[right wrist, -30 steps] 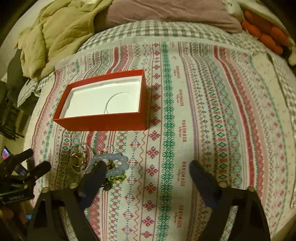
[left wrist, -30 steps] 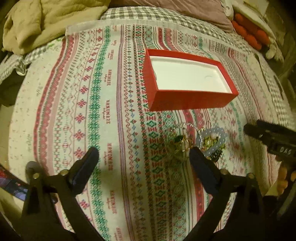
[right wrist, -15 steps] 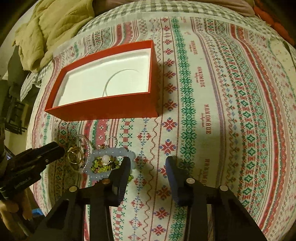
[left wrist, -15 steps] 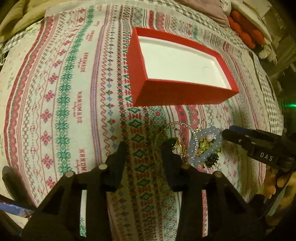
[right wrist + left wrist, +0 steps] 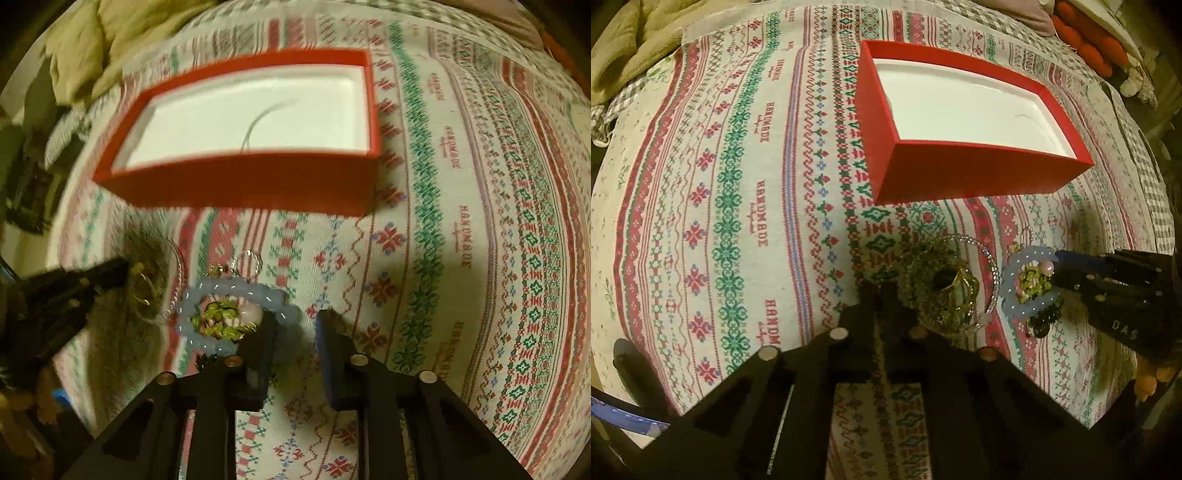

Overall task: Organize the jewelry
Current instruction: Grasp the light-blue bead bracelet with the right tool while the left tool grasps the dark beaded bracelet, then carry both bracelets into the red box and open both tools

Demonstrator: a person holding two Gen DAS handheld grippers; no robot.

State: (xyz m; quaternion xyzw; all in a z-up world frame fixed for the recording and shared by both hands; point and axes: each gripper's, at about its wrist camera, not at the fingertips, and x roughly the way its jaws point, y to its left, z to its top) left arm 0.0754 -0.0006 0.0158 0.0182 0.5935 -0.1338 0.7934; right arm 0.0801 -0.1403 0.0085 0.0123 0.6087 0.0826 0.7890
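A red box (image 5: 975,173) with a white lining stands open on the patterned cloth; it also shows in the right wrist view (image 5: 251,184). In front of it lies a pile of jewelry: gold rings and a clear bead bracelet (image 5: 955,291), and a pale blue bead bracelet (image 5: 1008,291) around green beads (image 5: 221,317). My left gripper (image 5: 877,297) is shut, its tips at the left edge of the gold pile; whether it grips anything is hidden. My right gripper (image 5: 295,325) is narrowly open, its left finger (image 5: 264,336) inside the blue bracelet (image 5: 207,343), the bracelet's right side between the fingers.
The patterned cloth (image 5: 738,184) covers a bed with a checked sheet. A beige blanket (image 5: 631,40) lies at the far left and orange cushions (image 5: 1097,37) at the far right. The right gripper's body (image 5: 1115,291) shows in the left wrist view.
Both grippers have closed from wide open and moved forward to the jewelry pile. The left one is now fully shut; the right one has narrowed around the blue bracelet's edge.
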